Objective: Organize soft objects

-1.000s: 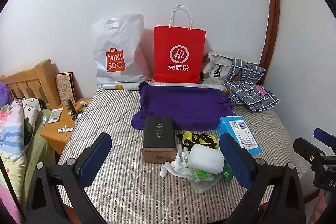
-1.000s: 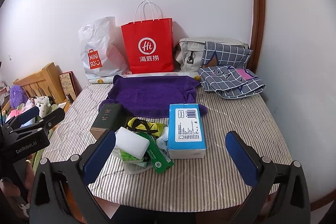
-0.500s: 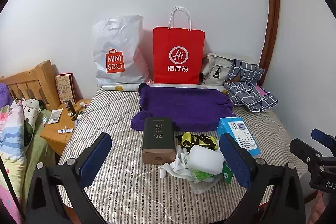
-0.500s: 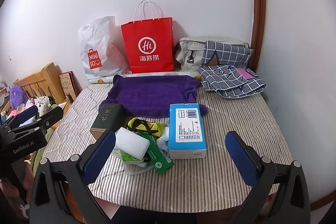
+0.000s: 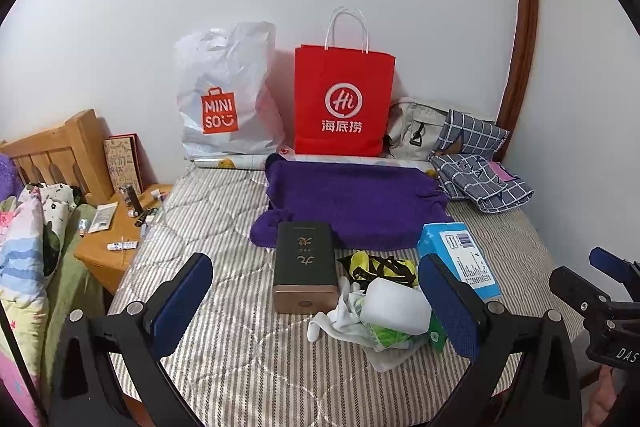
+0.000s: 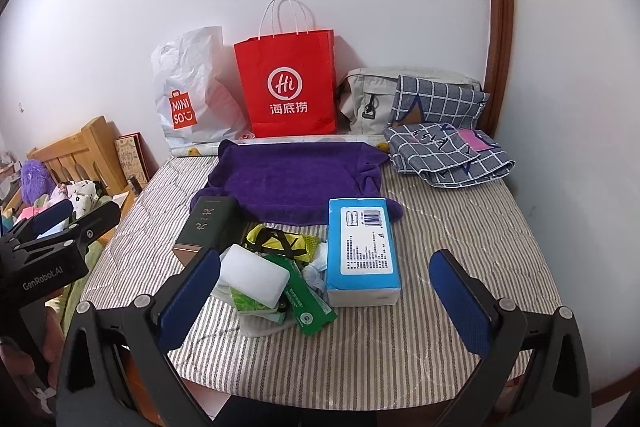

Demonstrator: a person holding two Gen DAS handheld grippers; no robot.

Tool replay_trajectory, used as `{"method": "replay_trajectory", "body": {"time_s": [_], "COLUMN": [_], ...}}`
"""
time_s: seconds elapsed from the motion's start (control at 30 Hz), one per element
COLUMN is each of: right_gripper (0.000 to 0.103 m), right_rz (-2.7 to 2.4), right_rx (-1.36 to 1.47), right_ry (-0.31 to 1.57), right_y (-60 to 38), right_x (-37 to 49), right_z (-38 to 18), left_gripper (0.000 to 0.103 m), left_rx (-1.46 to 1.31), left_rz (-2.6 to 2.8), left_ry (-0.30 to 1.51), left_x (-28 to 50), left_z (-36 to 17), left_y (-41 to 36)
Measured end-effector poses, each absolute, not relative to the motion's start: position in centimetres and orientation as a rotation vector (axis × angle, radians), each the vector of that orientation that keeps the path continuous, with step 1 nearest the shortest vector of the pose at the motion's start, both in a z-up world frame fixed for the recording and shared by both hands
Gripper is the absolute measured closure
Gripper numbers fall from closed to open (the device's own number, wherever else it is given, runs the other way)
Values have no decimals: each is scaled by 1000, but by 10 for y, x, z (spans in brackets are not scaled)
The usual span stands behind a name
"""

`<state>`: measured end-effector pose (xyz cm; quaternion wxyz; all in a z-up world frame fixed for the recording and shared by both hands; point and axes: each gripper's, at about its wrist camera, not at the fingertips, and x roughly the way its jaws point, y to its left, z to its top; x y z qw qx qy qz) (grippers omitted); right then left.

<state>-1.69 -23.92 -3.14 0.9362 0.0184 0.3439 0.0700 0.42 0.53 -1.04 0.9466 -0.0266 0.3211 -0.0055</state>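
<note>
Your left gripper [image 5: 312, 291] hangs above the near edge of the bed [image 5: 224, 347] with its jaws spread wide and nothing between them; your right gripper [image 6: 324, 283] is the same, wide apart and empty, held off the surface.

The soft things sit in a heap ahead of both: a white sponge [image 6: 256, 275] on top of crumpled white cloth [image 5: 340, 311] and green packets [image 6: 308, 303], with a yellow-and-black strap bundle [image 6: 280, 241] just behind; a tissue pack [image 6: 362, 251] lies touching the heap's right side, long axis running away from you; a dark box [image 5: 304, 263] lies on the heap's left, same heading; the purple towel [image 6: 296, 179] is spread flat behind them all.

What matters for reach: in the left view the sponge lies right of centre, close to the right finger [image 5: 448, 307]; in the right view it lies left of centre, beside the left finger [image 6: 188, 295]; so the heap sits between your two hands, with neither plainly nearer. The tissue pack is nearly centred for your right hand, I'd judge; take that one with the right, jaws across its short side.
</note>
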Motion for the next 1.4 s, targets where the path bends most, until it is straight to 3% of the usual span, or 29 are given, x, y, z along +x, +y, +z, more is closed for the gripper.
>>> {"method": "replay_trajectory", "body": {"time_s": [0.93,1.0,1.03,1.4], "right_gripper": [0,0,0,4], "right_rz": [102,111,115,202], "right_rx": [128,124,122,83], "right_ry": [839,849,854,906], "right_y": [-325,-325,-324,-294], "right_x": [35,35,35,33], "right_z": [-122,-128,-130,-159], "left_gripper": [0,6,23,23], "left_rx": [201,197,190,85], "left_rz": [-149,-130,-134,-131], "left_ry": [959,968,969,899], "left_x": [77,83,84,82], "left_z": [-150,-155,-157,-122], "left_y": [-101,-101,-101,-64]}}
